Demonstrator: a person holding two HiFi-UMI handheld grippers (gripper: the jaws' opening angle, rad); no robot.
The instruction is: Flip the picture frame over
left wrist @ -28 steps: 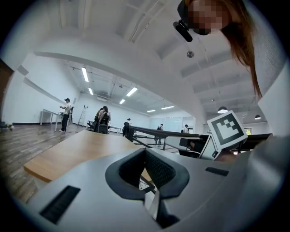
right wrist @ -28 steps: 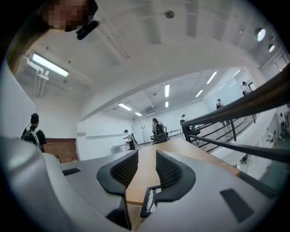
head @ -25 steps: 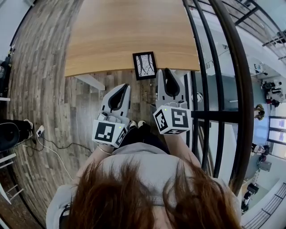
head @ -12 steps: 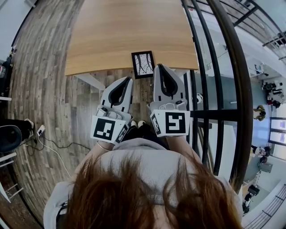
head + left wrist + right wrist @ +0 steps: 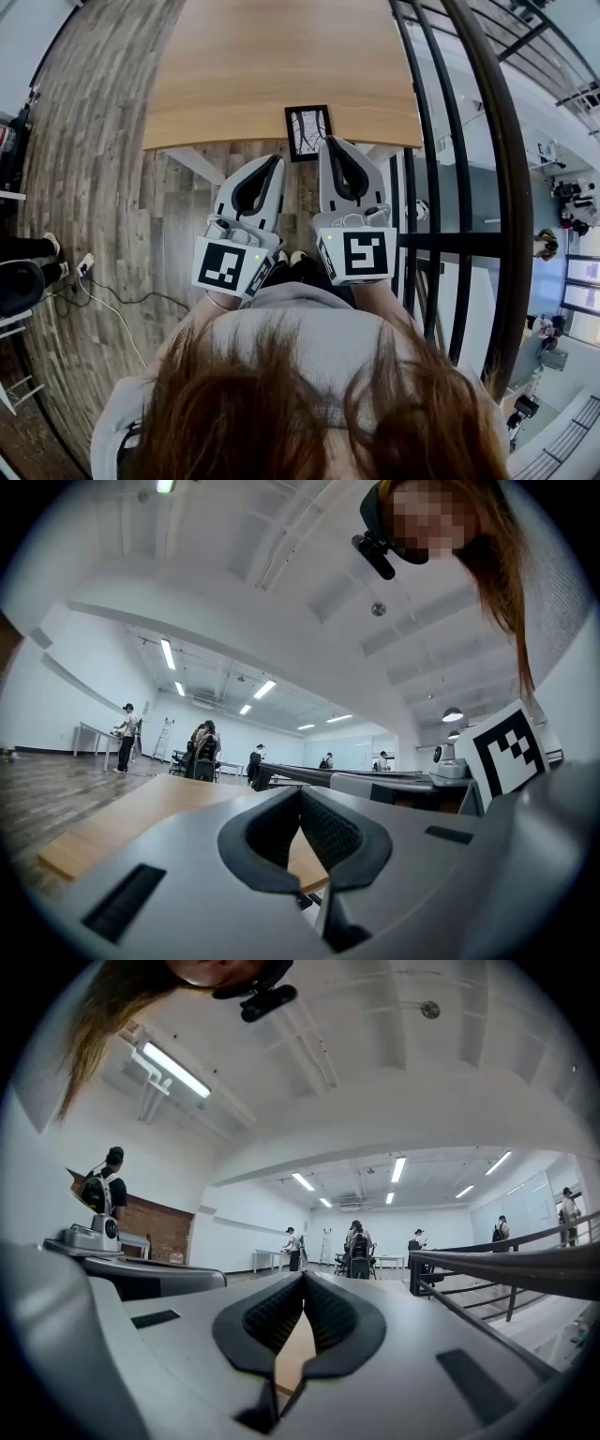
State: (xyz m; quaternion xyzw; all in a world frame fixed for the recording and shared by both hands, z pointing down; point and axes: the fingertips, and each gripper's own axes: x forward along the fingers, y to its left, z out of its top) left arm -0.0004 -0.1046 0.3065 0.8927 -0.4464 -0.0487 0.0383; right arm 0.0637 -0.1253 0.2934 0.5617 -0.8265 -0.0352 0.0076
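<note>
The picture frame (image 5: pixel 307 131) is black and holds a black-and-white print of bare branches. It lies picture side up at the near edge of the wooden table (image 5: pixel 281 66). My right gripper (image 5: pixel 328 141) is shut and empty, its tip just short of the frame's near right corner in the head view. My left gripper (image 5: pixel 277 159) hangs lower left of the frame, off the table, also shut and empty. Both point level at the table. The left gripper view (image 5: pixel 301 791) and the right gripper view (image 5: pixel 305 1275) show closed jaws over the tabletop edge (image 5: pixel 141 817). Neither gripper view shows the frame.
A black metal railing (image 5: pixel 450 141) runs close along the right side. Plank floor lies below, with a white cable (image 5: pixel 103 305) at left. A white table leg (image 5: pixel 202 169) stands under the near edge. People stand far off in the room (image 5: pixel 125 735).
Both grippers rose and moved toward the table edge. The right gripper rolled so its marker cube faces the head camera squarely, and its jaws closed.
</note>
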